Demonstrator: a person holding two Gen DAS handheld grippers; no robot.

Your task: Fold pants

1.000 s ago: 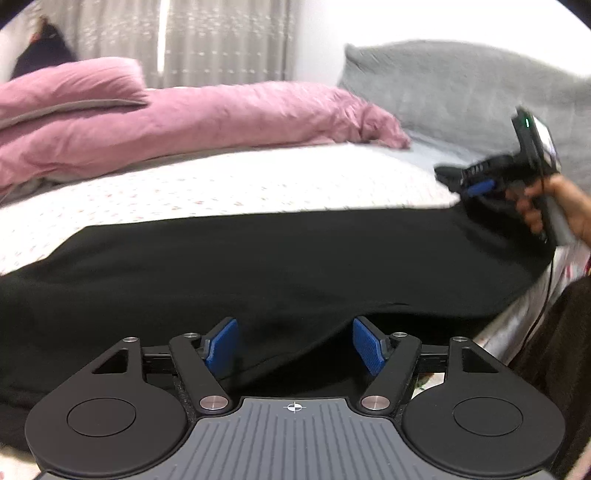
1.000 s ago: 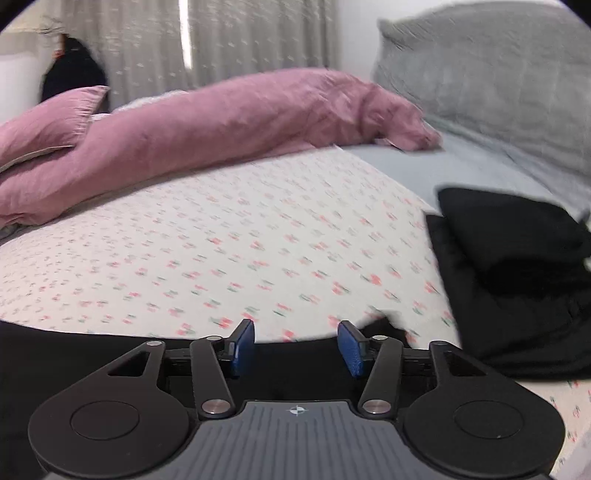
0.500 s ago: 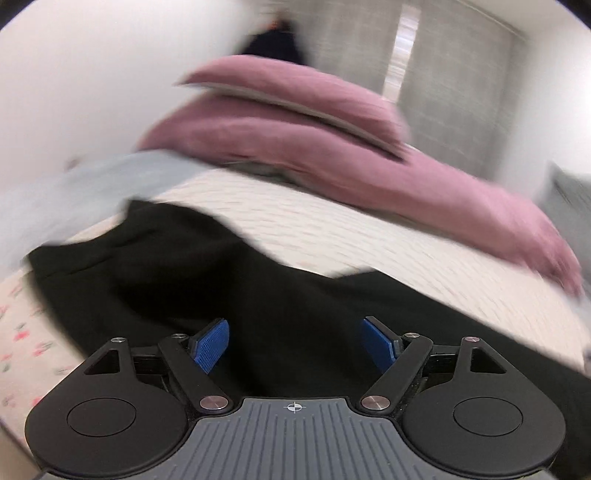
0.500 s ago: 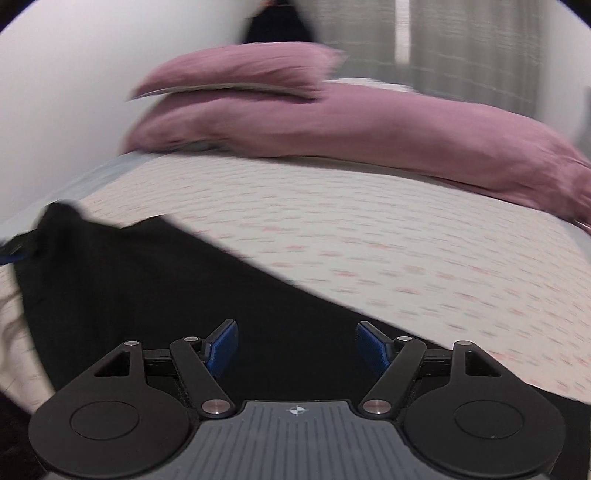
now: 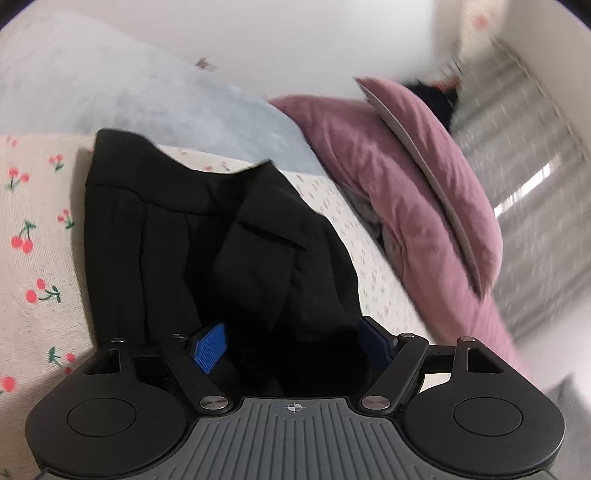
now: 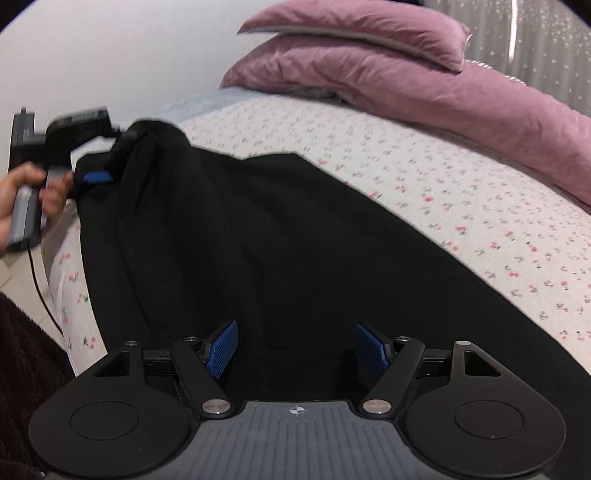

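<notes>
Black pants (image 6: pixel 295 240) lie spread along the near side of the cherry-print bed sheet (image 6: pixel 443 177). My right gripper (image 6: pixel 295 343) hovers open over the middle of them, with nothing between its blue pads. In the left wrist view the end of the pants (image 5: pixel 258 240) is bunched and creased. A fold of it rises between the jaws of my left gripper (image 5: pixel 291 339), which are closing, and the left pad's face still shows free of the cloth. The right wrist view shows the left gripper (image 6: pixel 110 155) in a hand (image 6: pixel 22 195) at the pants' raised far-left corner.
A pink duvet (image 6: pixel 443 85) with a pink pillow (image 6: pixel 369 29) on top runs along the far side of the bed. A pale blue blanket (image 5: pixel 147 92) lies beyond the pants' end. Grey curtains (image 5: pixel 535 184) hang behind. A cable (image 6: pixel 40 288) and dark brown cloth (image 6: pixel 22 350) sit at the bed's near-left edge.
Both views have swung from the bed's right end to its left end. The pants' bunched end now stands between the left jaws. Both grippers' jaws stand wider than a second ago.
</notes>
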